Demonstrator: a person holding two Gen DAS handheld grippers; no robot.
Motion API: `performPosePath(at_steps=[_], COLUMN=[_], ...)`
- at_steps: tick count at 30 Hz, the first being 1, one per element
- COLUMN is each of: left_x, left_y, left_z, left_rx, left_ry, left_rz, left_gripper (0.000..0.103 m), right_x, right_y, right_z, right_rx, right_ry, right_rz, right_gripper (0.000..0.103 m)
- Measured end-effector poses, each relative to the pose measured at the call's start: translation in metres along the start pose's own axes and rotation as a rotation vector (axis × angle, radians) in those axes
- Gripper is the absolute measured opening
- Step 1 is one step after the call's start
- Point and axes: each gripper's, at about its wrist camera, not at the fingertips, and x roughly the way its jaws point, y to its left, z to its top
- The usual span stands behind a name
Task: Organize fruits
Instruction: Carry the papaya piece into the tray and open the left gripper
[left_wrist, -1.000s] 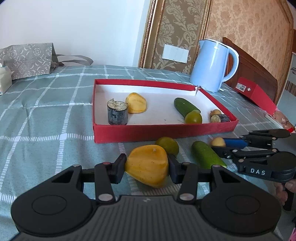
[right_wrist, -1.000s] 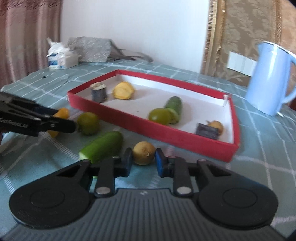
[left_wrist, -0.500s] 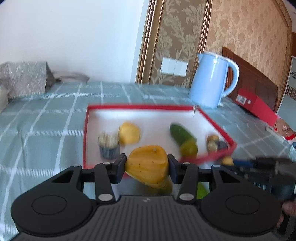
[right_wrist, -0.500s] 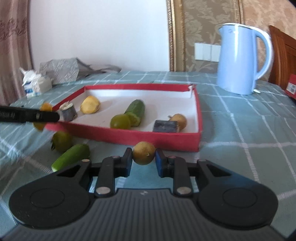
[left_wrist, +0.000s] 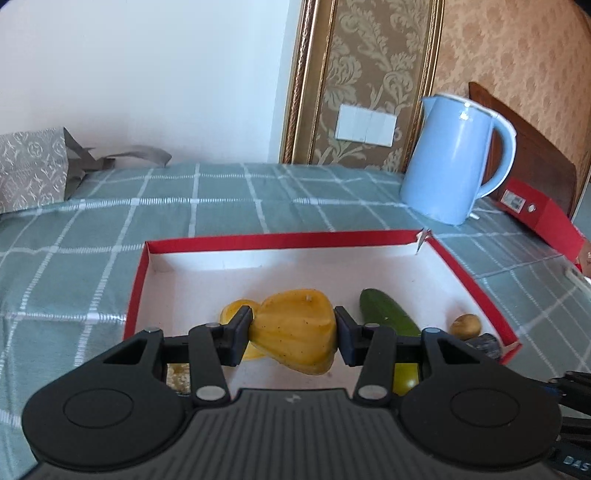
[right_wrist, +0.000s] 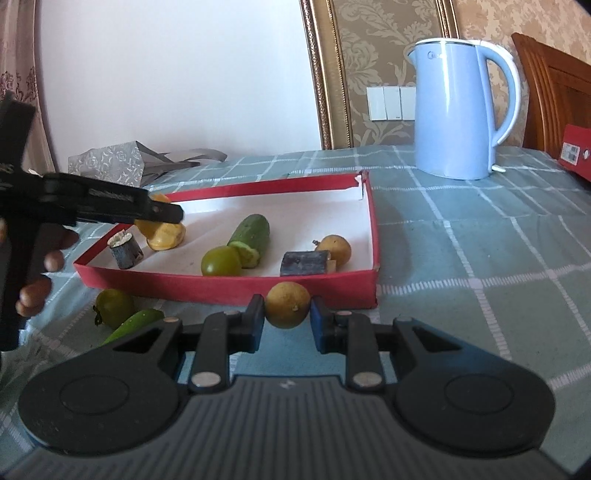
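My left gripper (left_wrist: 293, 332) is shut on a yellow-orange fruit (left_wrist: 295, 328) and holds it above the red tray (left_wrist: 280, 239), over another yellow fruit (left_wrist: 234, 310). In the right wrist view the left gripper (right_wrist: 162, 214) hangs over the tray's left end (right_wrist: 221, 284). My right gripper (right_wrist: 287, 317) is shut on a small round yellow fruit (right_wrist: 287, 304), held in front of the tray's near wall. In the tray lie a cucumber (right_wrist: 251, 234), a green round fruit (right_wrist: 221, 261), a dark stub (right_wrist: 125, 250), a dark block (right_wrist: 304, 263) and a small brownish fruit (right_wrist: 334, 248).
A light-blue kettle (right_wrist: 458, 107) stands behind the tray at the right. A green round fruit (right_wrist: 113, 302) and a cucumber (right_wrist: 133, 325) lie on the checked cloth in front of the tray's left part. A grey bag (left_wrist: 33, 166) sits far left. A red box (left_wrist: 535, 214) lies at the far right.
Both grippers have lifted their fruits off the cloth. The left gripper has moved forward over the tray with the yellow-orange fruit. The right gripper has risen and swung toward the tray's near wall.
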Motion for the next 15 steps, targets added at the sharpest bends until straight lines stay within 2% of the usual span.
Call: performPosePath(at_steps=[3,11,15], left_x=[0.01,0.016,0.018], left_y=[-0.001,-0.005,-0.005], left_z=[-0.002,0.002,0.003], left_rx=[0.003,0.026,0.025], left_ry=[0.018,-0.009,-0.018], left_rz=[0.01,0.03,0.03], left_gripper=[0.047,0.047,0.053], right_x=[0.0,0.0,0.0], right_y=[0.001,0.001,0.001], right_z=[0.0,-0.001,-0.001], right_rx=[-0.001,0.003,0.002], right_ry=[-0.003,0.0,0.001], right_rz=[0.004,0.014,0.015], right_gripper=[0.025,0.025,0.025])
